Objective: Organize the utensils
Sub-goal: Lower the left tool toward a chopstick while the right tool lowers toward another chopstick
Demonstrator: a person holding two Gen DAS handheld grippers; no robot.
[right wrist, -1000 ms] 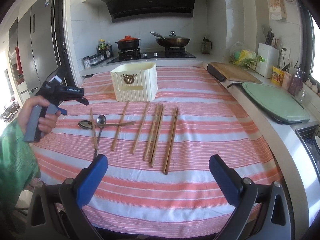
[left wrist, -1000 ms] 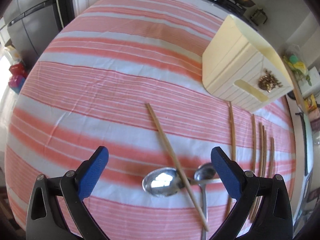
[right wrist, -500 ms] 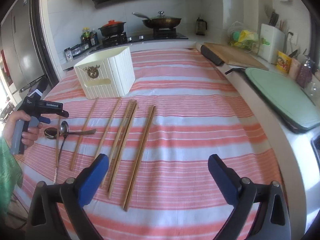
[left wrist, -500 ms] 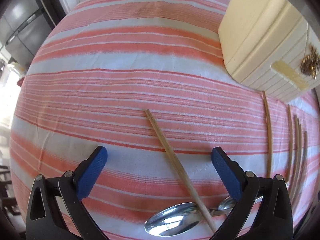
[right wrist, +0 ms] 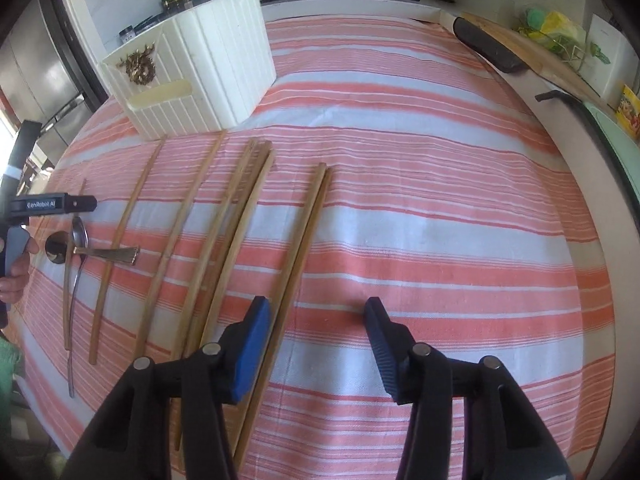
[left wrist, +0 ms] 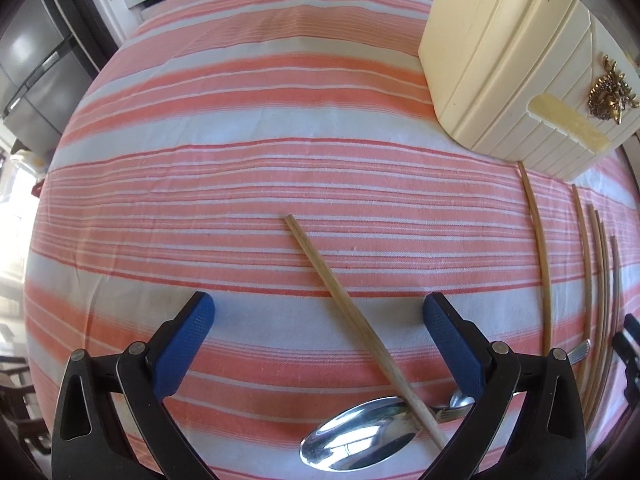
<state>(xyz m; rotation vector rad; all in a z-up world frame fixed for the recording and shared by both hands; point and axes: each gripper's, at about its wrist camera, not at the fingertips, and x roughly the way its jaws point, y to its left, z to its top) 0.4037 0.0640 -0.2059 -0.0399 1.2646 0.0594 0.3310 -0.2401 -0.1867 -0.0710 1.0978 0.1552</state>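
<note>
Right gripper half-open, empty, closing.

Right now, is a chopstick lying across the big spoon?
Yes, in the left wrist view a chopstick lies diagonally over the neck of the big spoon.

large spoon bowl cut by bottom edge, chopstick tip hidden behind tongs arm

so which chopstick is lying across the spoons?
The lone chopstick at the far left of the row, under the left claw. It crosses the big spoon; the others lie clear, nearer the white holder.
</note>
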